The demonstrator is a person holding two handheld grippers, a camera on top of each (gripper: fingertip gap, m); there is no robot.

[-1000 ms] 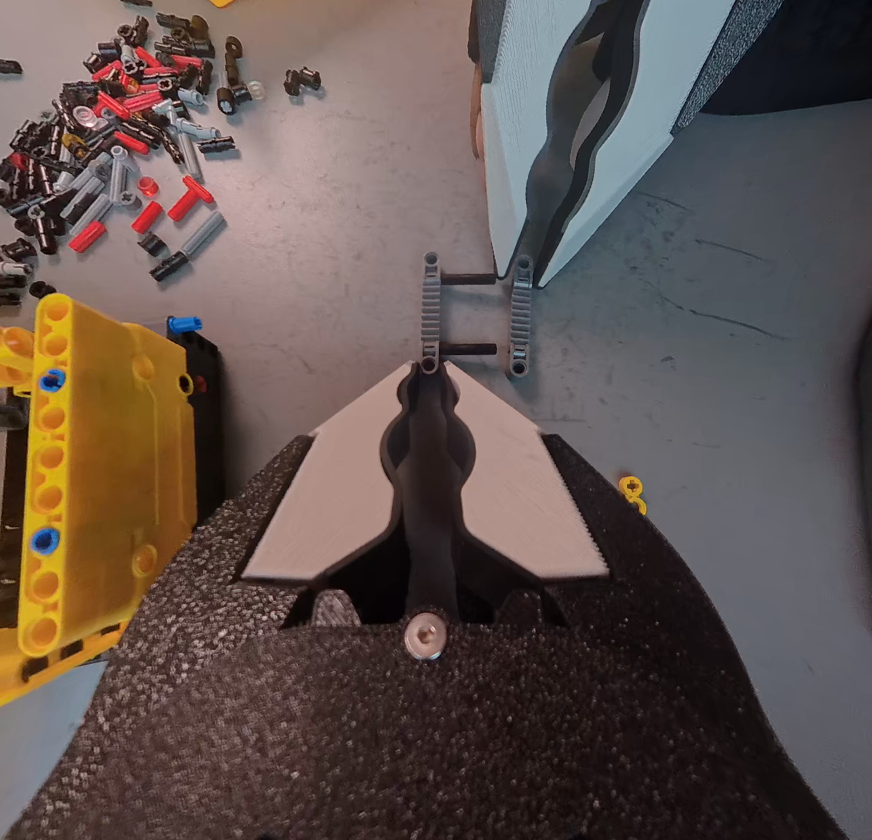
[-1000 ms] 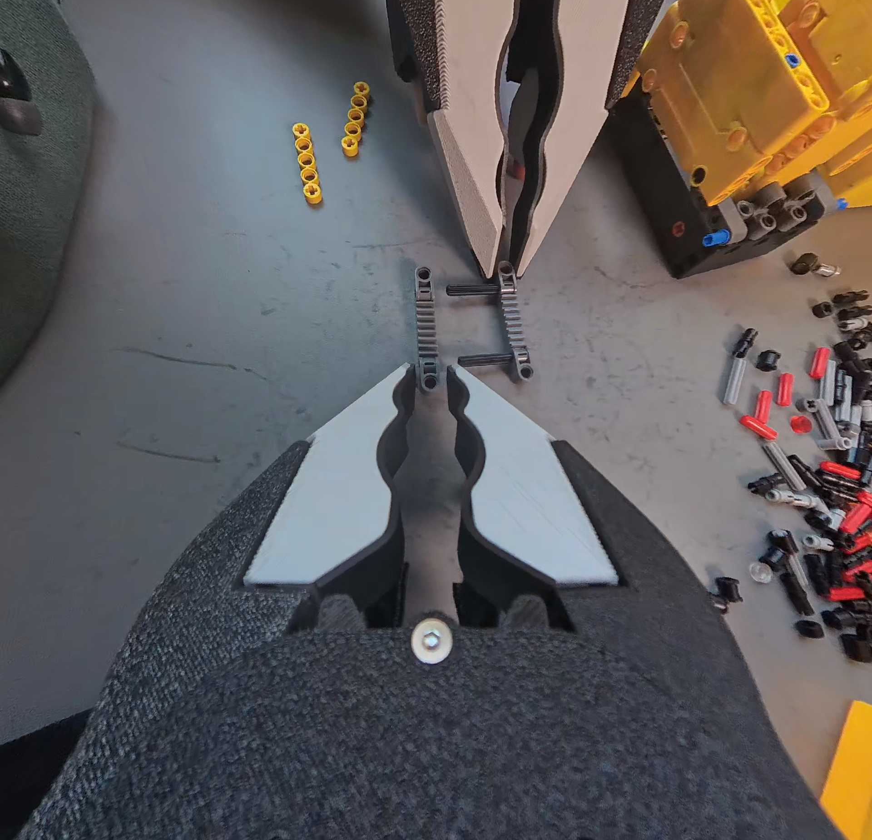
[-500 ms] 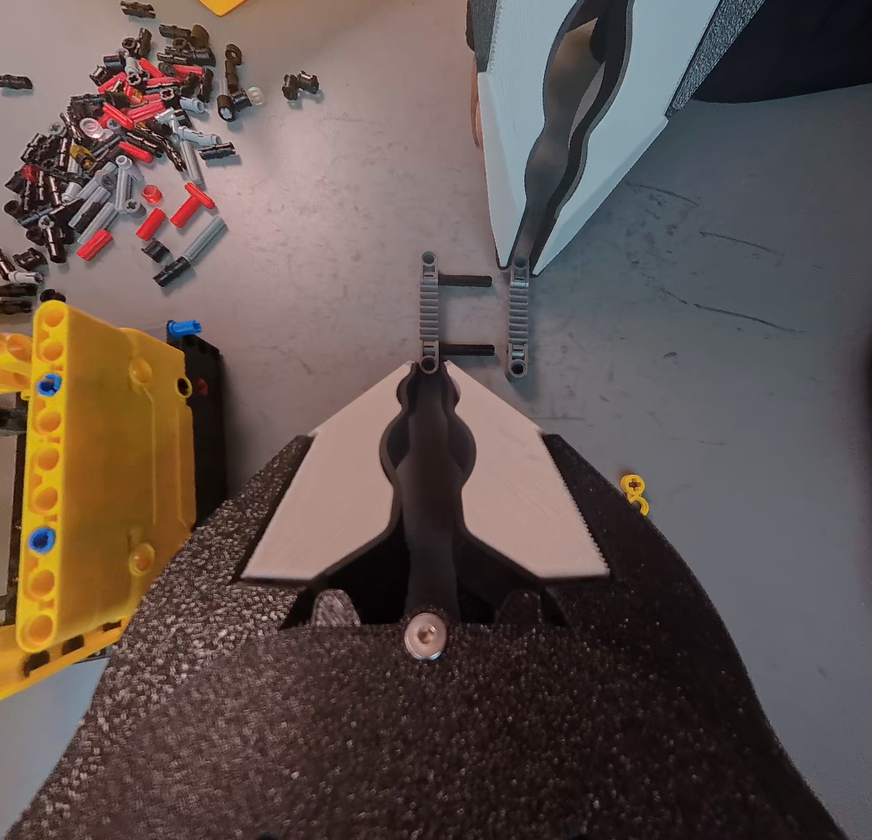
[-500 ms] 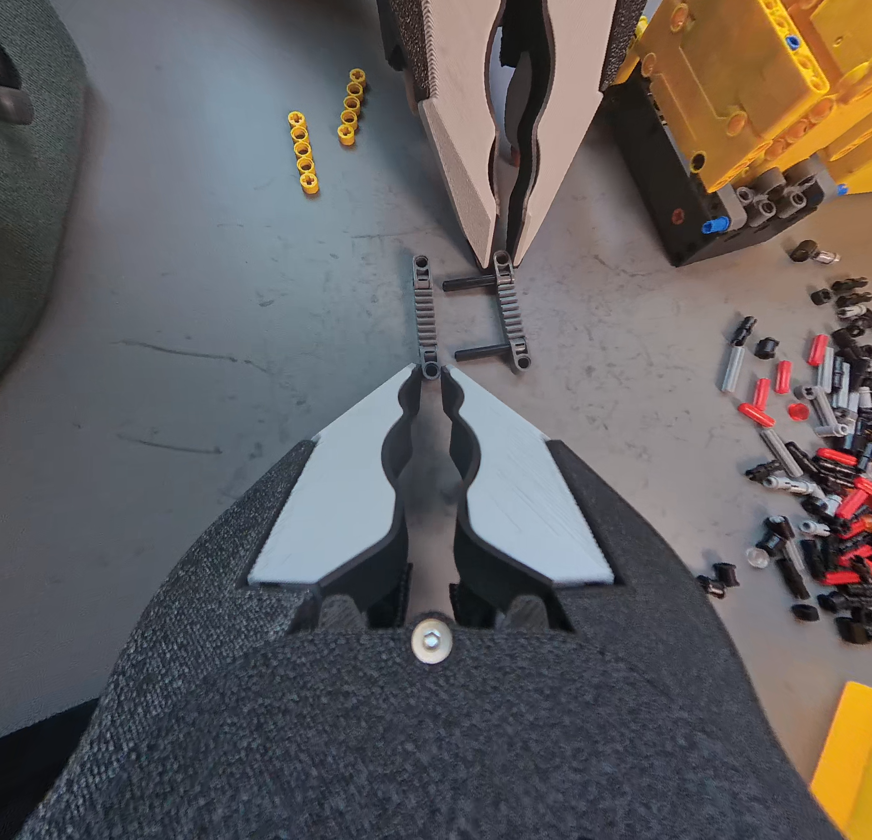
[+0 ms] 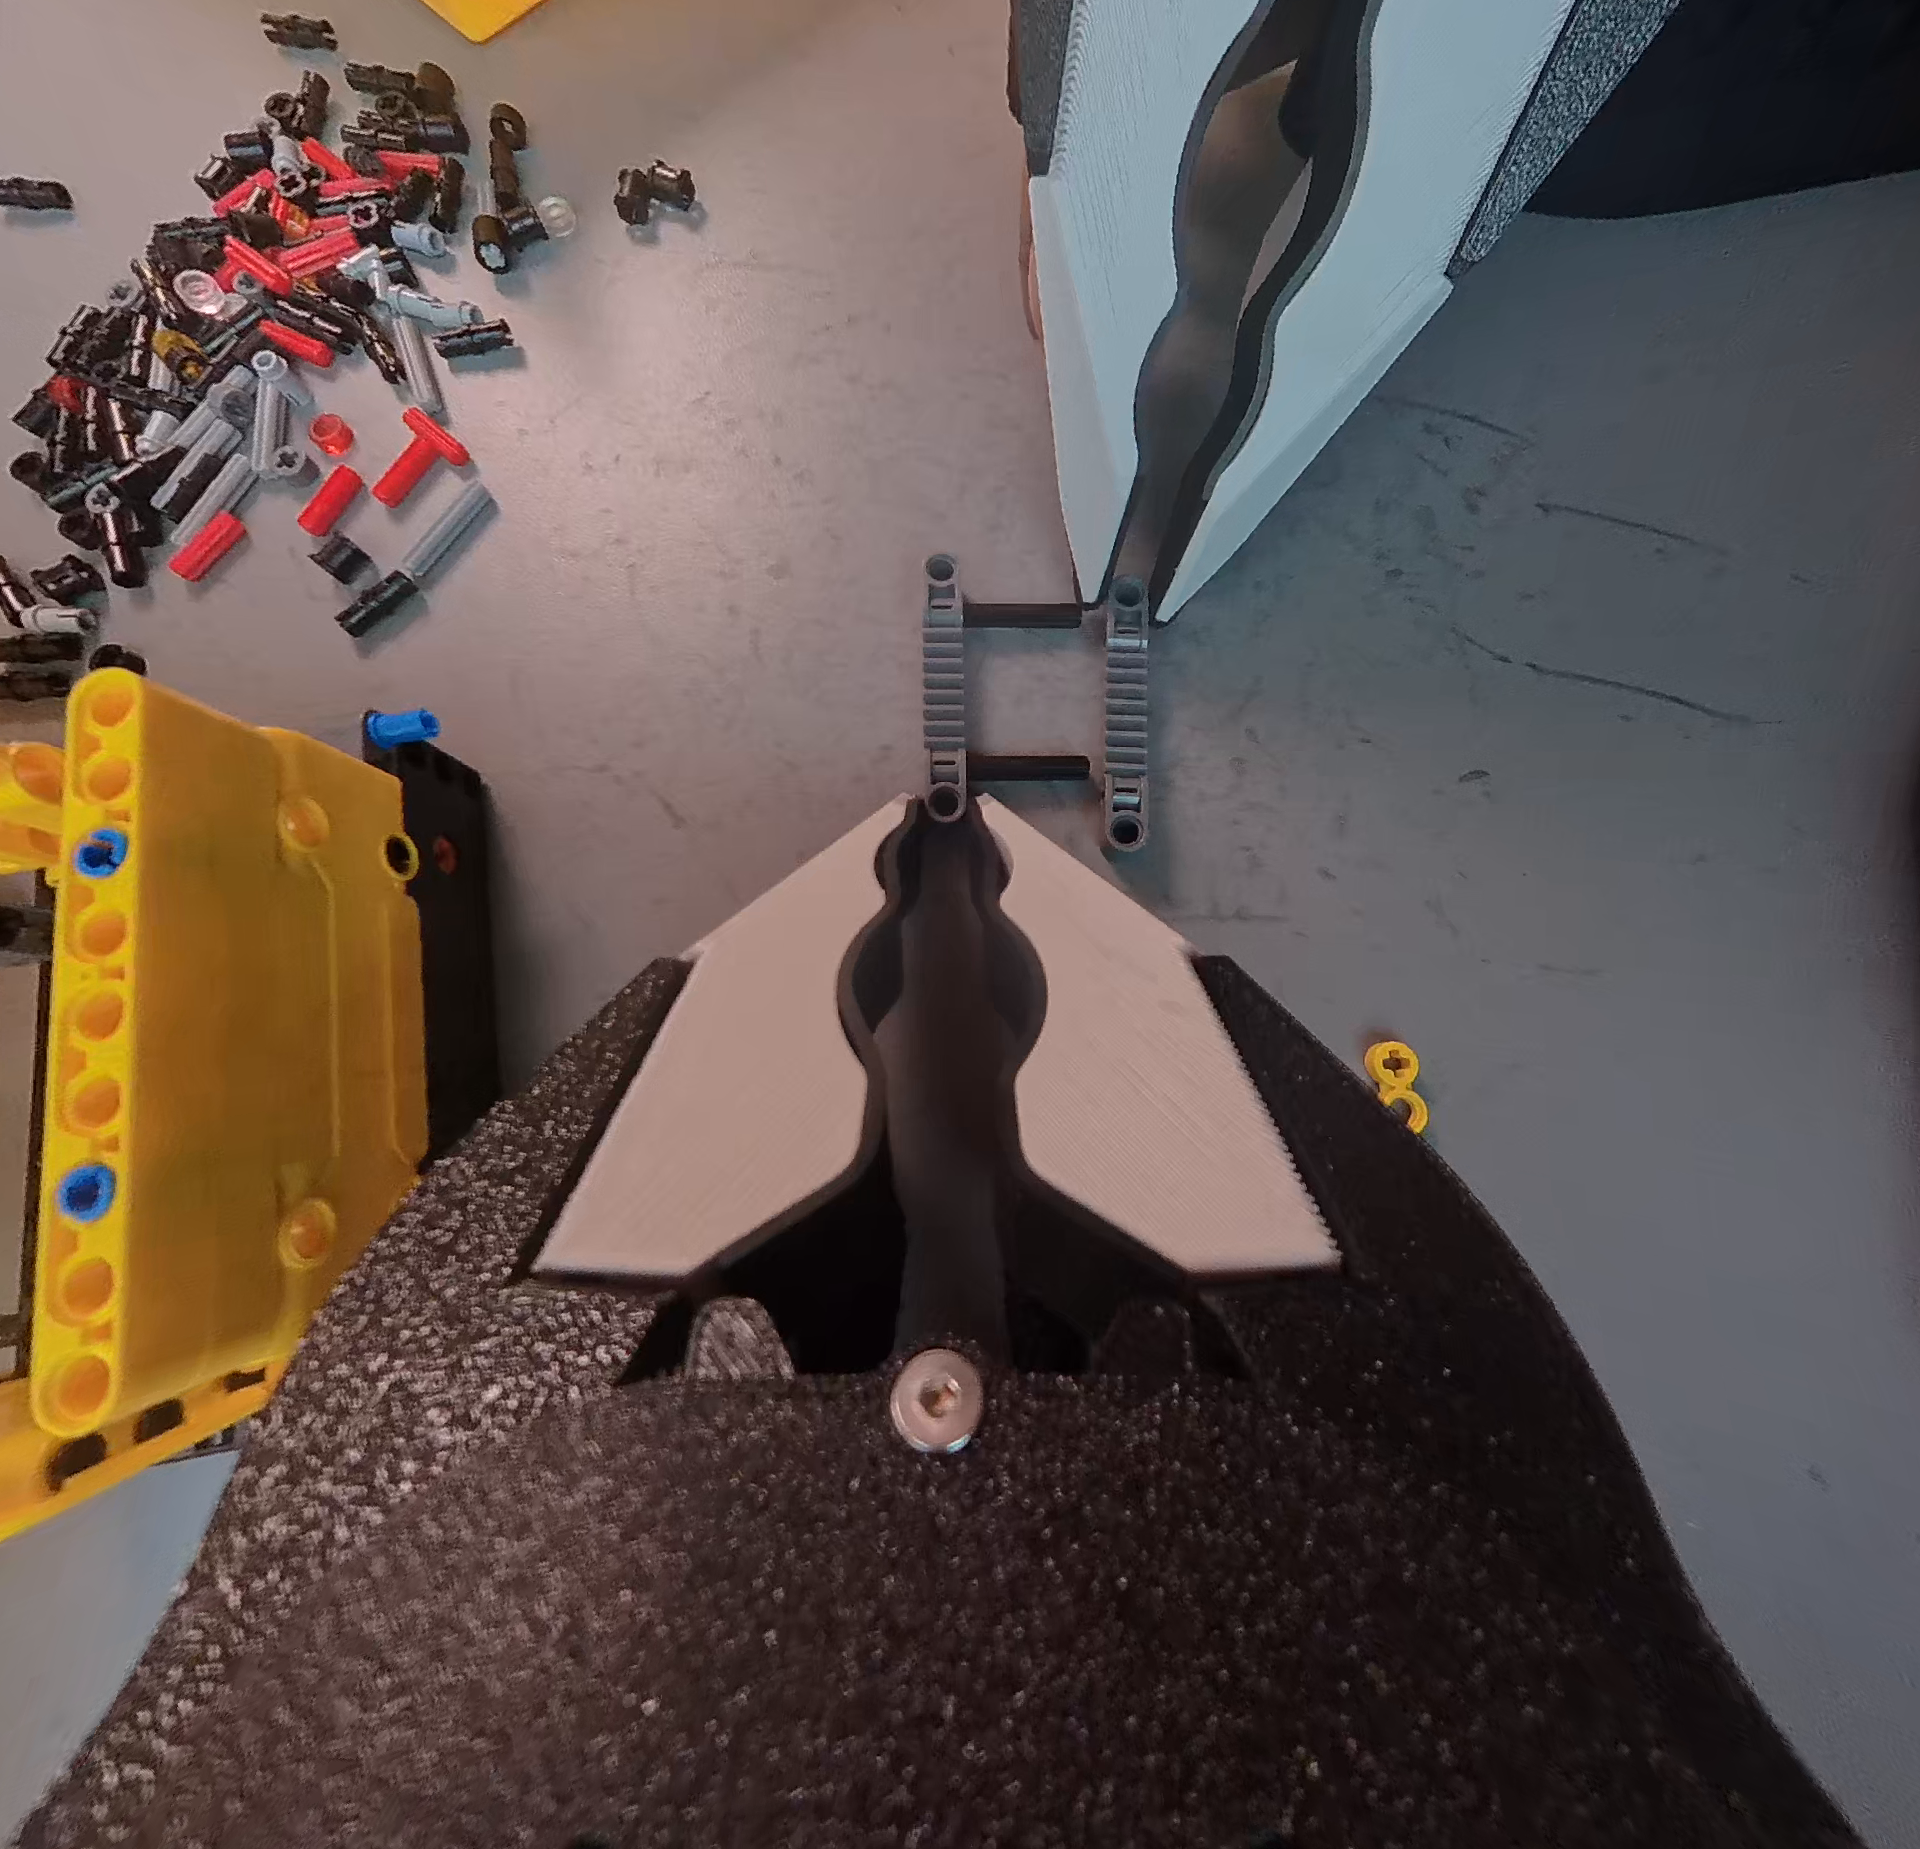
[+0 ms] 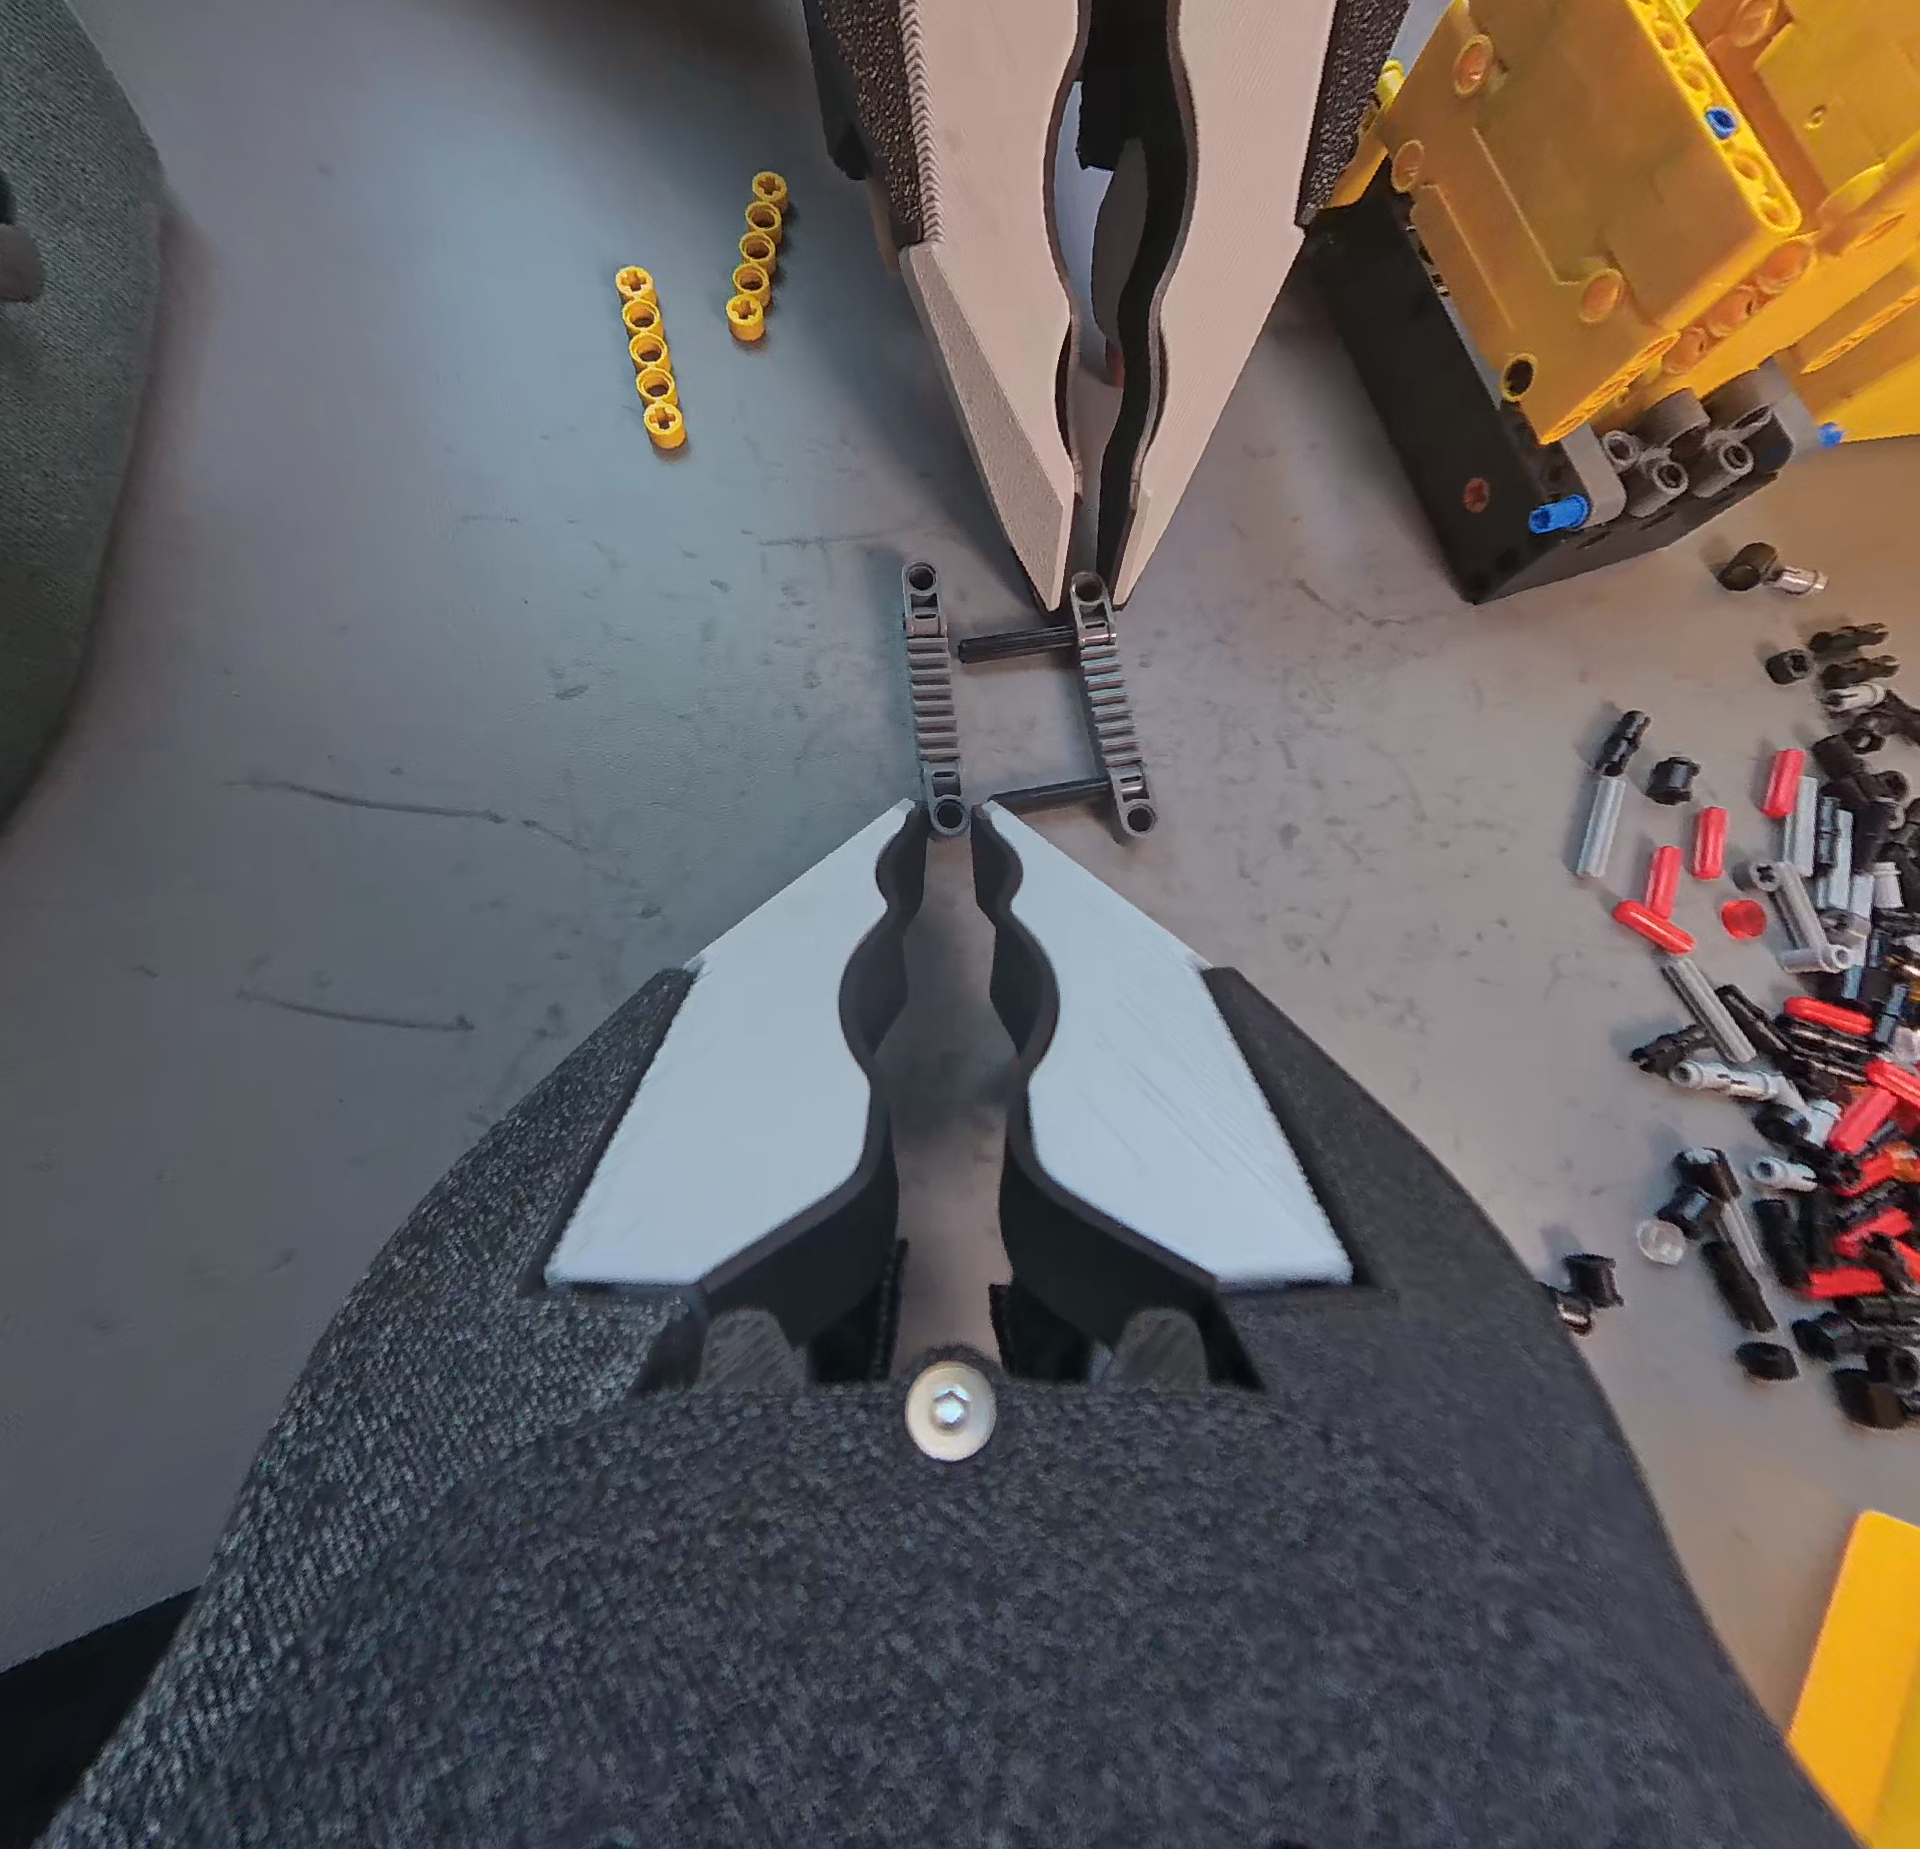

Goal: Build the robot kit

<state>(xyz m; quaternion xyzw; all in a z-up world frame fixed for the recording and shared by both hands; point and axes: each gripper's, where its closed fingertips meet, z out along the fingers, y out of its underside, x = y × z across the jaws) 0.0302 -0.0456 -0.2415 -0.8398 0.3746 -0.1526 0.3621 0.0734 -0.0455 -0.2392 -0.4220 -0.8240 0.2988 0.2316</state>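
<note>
Two grey toothed racks lie side by side on the grey table. My left gripper [image 5: 943,812] is shut on the near end of one rack [image 5: 943,687], which carries two black axles [image 5: 1023,615] pointing at the other rack [image 5: 1125,719]. My right gripper [image 6: 948,823] is shut on the near end of that other rack [image 6: 932,698]. The axle tips stop just short of it. Each gripper also shows in the other's view: the right one in the left wrist view [image 5: 1127,604] and the left one in the right wrist view [image 6: 1088,578], tips on its rack's end.
A pile of small black, red and grey pins [image 6: 1818,1072] lies to one side, next to a yellow and black brick model [image 6: 1610,189]. Two short yellow beams [image 6: 649,355] lie on the other side. A flat yellow sheet [image 6: 1860,1695] sits at the table's corner. Tip to tip, the grippers are about 5 centimetres apart.
My right gripper's fingers have closed from a small gap onto the rack's end. That rack has swung to lie parallel to the other. My left gripper has stayed shut.
</note>
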